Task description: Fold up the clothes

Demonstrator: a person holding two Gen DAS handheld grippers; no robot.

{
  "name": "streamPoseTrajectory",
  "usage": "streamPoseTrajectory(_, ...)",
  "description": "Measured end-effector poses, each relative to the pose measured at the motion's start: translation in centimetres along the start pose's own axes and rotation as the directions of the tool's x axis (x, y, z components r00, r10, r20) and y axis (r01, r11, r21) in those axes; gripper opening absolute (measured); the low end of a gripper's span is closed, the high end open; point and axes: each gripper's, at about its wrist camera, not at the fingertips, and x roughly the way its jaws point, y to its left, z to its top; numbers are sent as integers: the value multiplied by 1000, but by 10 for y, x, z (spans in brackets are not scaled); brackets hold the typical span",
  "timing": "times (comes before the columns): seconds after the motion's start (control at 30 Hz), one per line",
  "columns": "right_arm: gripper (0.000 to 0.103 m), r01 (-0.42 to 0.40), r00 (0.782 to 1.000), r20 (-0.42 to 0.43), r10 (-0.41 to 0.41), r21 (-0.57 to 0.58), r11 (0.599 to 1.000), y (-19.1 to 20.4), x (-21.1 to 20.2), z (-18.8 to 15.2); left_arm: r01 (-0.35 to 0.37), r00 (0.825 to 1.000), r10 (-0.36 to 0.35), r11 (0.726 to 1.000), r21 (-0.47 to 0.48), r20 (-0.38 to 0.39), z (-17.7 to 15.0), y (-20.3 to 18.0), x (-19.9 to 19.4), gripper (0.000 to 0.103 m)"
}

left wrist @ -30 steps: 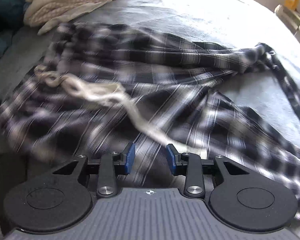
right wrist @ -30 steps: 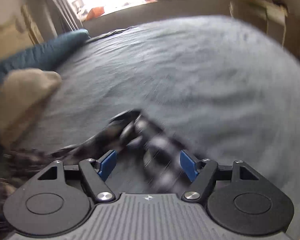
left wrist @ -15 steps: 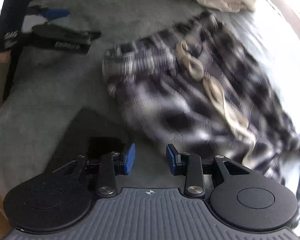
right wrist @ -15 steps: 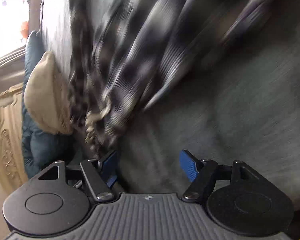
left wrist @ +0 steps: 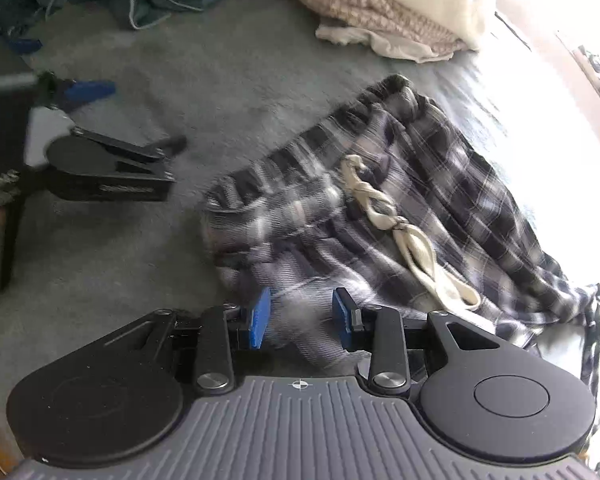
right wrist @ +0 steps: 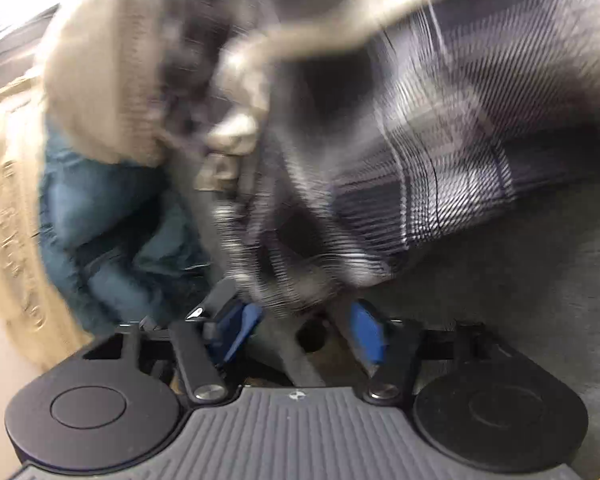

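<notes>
A grey bed cover (left wrist: 228,64) carries the black-and-white plaid drawstring trousers (left wrist: 440,184), which lie rumpled and bunched at the waistband — no neat fold shows yet, so most of the folding is left. Their cream drawstring cord (left wrist: 384,208) sprawls knotted across the cloth. The left gripper (left wrist: 300,316) hangs over the near edge, fingers partly apart with blurred cloth between them; whether they pinch it I cannot tell. The right gripper (right wrist: 306,330) has just been closing its fingers around a blurred plaid edge — grip uncertain.
</notes>
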Motion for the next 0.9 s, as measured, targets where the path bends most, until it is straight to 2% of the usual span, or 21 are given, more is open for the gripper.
streamPoseTrajectory(0.03,20,-6,1000,11,6,-9,1000,5,1,2,-2,1000,2,1000,5,0,0,4,-2,34)
streamPoseTrajectory(0.07,17,-15,999,27,16,-23,1000,10,0,4,-3,1000,3,1000,8,0,0,7,-3,34)
streamPoseTrajectory(0.13,13,-62,996,61,64,-46,997,21,-6,10,3,1000,-3,1000,7,-3,2,14,-2,34)
streamPoseTrajectory(0.23,12,-101,988,109,109,-74,992,38,-15,25,16,999,-16,1000,-6,-40,7,18,9,34)
streamPoseTrajectory(0.3,12,-115,986,109,123,-74,991,46,-19,32,-8,998,7,1000,-20,-67,10,18,17,34)
streamPoseTrajectory(0.4,20,-134,986,95,140,-69,989,52,-29,35,-93,991,90,995,-27,-97,15,17,24,34)
streamPoseTrajectory(0.43,28,-125,988,85,130,-60,990,47,-36,28,-115,988,111,993,-32,-103,16,16,24,34)
streamPoseTrajectory(0.47,45,-111,990,77,115,-47,993,40,-43,20,-126,987,122,992,-31,-102,17,16,23,34)
streamPoseTrajectory(0.53,57,-62,995,75,62,-2,998,22,-56,3,-144,985,140,989,-26,-102,18,14,24,35)
streamPoseTrajectory(0.63,60,17,994,107,-28,108,994,-17,-72,-17,-163,981,159,986,-25,-113,20,9,38,35)
streamPoseTrajectory(0.67,60,31,991,128,-50,148,989,-28,-74,-21,-168,980,163,986,-26,-116,20,7,43,33)
streamPoseTrajectory(0.7,58,29,986,155,-56,168,985,-36,-75,-21,-164,981,159,986,-31,-115,23,4,43,21)
streamPoseTrajectory(0.73,47,21,983,176,-52,176,984,-42,-74,-19,-160,981,155,986,-37,-115,26,1,43,13)
streamPoseTrajectory(0.77,30,0,981,192,-36,183,983,-42,-73,-16,-154,982,149,987,-43,-113,28,-3,43,11)
streamPoseTrajectory(0.8,23,-38,978,211,1,170,985,-38,-74,-12,-141,986,135,989,-50,-101,34,-7,40,11)
streamPoseTrajectory(0.83,20,-69,972,230,35,139,988,-31,-78,-7,-125,989,119,990,-58,-89,39,-11,36,11)
streamPoseTrajectory(0.9,20,-121,961,261,95,87,989,-14,-88,2,-62,996,58,995,-79,-63,53,-19,32,11)
